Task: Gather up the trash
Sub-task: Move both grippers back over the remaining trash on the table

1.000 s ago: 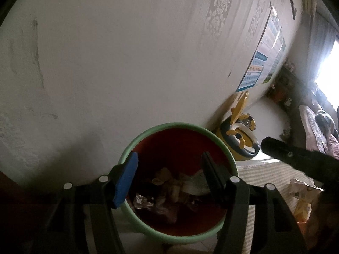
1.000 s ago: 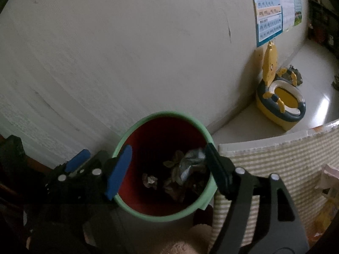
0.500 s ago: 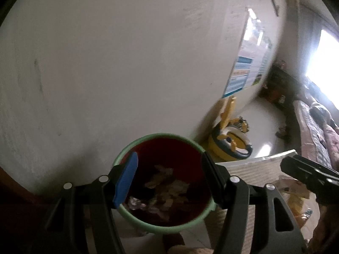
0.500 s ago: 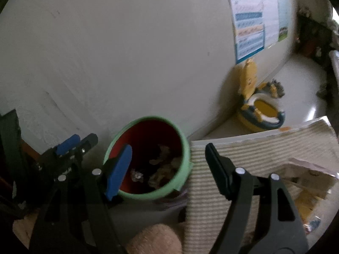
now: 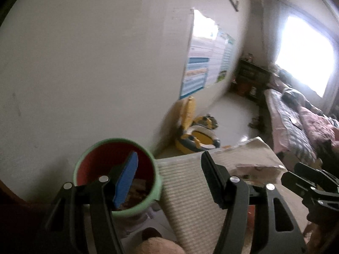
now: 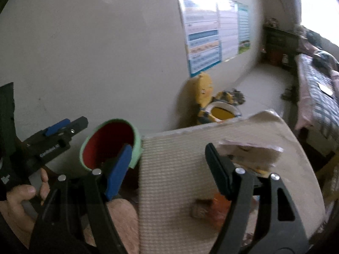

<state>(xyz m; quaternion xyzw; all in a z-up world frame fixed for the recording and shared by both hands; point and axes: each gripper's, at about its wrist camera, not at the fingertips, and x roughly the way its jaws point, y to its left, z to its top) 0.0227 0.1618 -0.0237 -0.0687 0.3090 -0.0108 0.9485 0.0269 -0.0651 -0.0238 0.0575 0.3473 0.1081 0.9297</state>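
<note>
Both the left gripper (image 5: 169,169) and right gripper (image 6: 167,160) are held with jaws apart and empty. Scraps are seen inside the green-rimmed bin (image 5: 84,160) beside the striped mat (image 6: 169,158), where a crumpled wrapper (image 6: 254,154) lies.

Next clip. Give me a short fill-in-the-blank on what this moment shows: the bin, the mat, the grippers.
1. The trash bin has a green rim and a ____ inside.
2. The striped mat lies to the ____ of the bin in both views.
3. Both the left gripper and the right gripper hold ____ between their fingers.
4. The crumpled paper wrapper lies on the ____.

Missing words: red; right; nothing; mat
</note>
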